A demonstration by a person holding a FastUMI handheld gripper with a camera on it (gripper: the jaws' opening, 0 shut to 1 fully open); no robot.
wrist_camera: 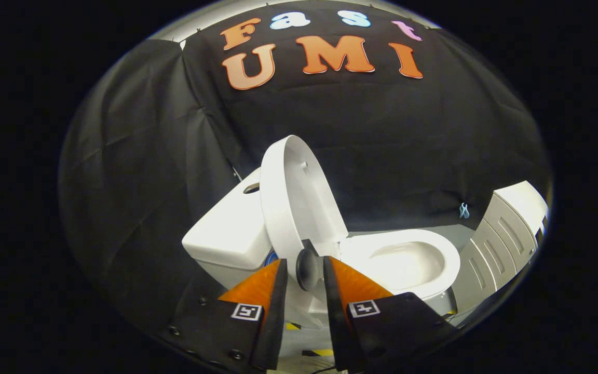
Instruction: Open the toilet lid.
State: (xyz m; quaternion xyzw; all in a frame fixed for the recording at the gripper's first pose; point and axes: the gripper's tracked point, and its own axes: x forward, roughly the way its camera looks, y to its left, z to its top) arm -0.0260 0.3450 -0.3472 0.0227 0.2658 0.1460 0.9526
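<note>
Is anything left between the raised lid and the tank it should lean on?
Nothing visible. The lid stands upright beside the tank, seat uncovered. The gripper holds a dark knob between its fingers at the lid's edge.

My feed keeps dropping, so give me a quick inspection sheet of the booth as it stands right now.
Surface: grey floor with black-and-yellow tape marks.
Job's things: toilet lid raised, standing near upright by the tank; bowl uncovered; dark knob at the lid's lower edge.
Clutter: nothing seen.
Gripper: gripper with the knob between its fingers; contact on both sides not clear.
Cables: thin dark cord on the floor near the gripper.
Surroundings: black cloth wall; white cabinet beyond the bowl; small blue clip on the cloth.
</note>
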